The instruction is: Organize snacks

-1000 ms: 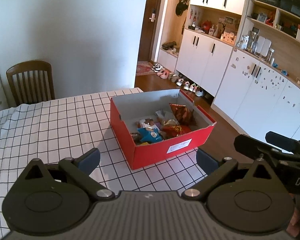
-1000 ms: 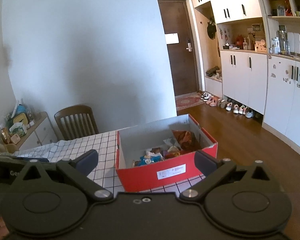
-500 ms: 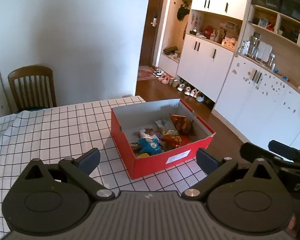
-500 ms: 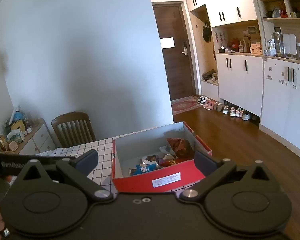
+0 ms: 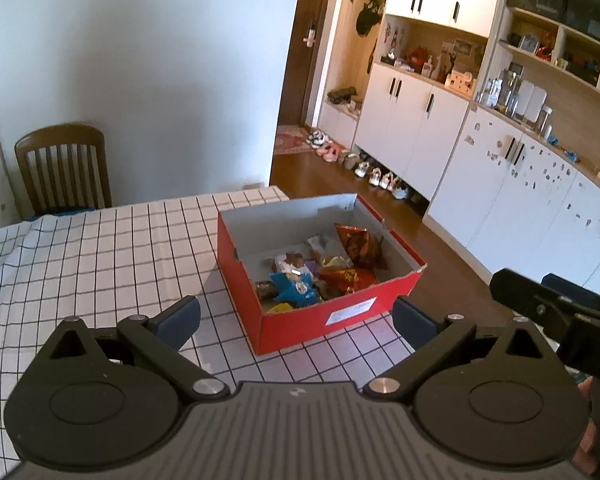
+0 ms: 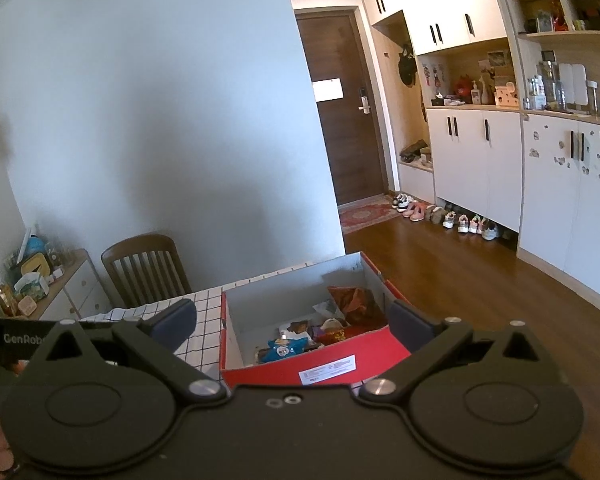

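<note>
A red cardboard box [image 5: 320, 320] [image 6: 312, 372] stands on the checked tablecloth [image 5: 80, 260] at the table's right end. Inside lie several snack packets: a blue one [image 5: 294, 286] [image 6: 282, 348], a red one [image 5: 348, 278] and a brown-red bag [image 5: 358, 244] [image 6: 354, 300] leaning against the far wall. My left gripper [image 5: 296, 316] hovers open above and in front of the box, nothing between its fingers. My right gripper [image 6: 294, 318] is open too, held back and above the box. The right gripper's body [image 5: 560, 312] shows at the right edge of the left wrist view.
A wooden chair [image 5: 62, 168] [image 6: 144, 268] stands against the wall behind the table. A low sideboard with clutter [image 6: 32, 284] is at the left. White cupboards [image 5: 500, 184], shoes on the wood floor [image 6: 448, 216] and a dark door [image 6: 344, 112] lie to the right.
Both grippers have risen and drawn back from the box, which looks smaller and lower in both views. Both stay open.
</note>
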`<act>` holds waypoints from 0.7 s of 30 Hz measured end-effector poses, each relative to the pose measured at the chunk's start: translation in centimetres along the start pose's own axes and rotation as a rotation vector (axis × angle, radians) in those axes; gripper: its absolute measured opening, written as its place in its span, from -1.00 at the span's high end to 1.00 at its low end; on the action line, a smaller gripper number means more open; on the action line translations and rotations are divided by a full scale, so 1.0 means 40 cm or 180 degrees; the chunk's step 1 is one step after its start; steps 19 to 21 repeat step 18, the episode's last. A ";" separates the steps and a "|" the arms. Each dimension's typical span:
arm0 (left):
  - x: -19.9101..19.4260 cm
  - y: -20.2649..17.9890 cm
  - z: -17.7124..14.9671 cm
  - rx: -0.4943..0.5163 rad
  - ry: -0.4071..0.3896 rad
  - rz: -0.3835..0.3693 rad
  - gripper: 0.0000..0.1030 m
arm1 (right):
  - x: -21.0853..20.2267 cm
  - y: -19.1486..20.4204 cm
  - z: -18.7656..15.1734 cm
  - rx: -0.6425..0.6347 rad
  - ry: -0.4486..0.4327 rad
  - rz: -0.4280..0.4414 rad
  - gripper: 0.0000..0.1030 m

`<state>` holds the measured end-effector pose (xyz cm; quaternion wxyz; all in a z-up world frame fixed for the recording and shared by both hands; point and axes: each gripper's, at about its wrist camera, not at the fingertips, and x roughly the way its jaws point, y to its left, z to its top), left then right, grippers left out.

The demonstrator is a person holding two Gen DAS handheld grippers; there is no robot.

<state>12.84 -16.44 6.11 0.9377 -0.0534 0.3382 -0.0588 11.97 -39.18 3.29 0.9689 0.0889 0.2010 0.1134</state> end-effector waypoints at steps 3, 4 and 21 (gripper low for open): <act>0.010 -0.001 -0.004 -0.0039 0.0071 -0.0010 -1.00 | -0.001 -0.002 -0.002 0.0011 -0.0001 -0.0004 -0.99; 0.012 -0.001 -0.005 -0.0051 0.0081 -0.0010 -1.00 | -0.003 0.001 -0.004 0.0014 0.0000 -0.0003 -0.99; 0.025 -0.006 -0.009 -0.0110 0.0122 -0.0035 -1.00 | -0.001 -0.010 -0.017 0.0073 0.0065 -0.0021 -0.99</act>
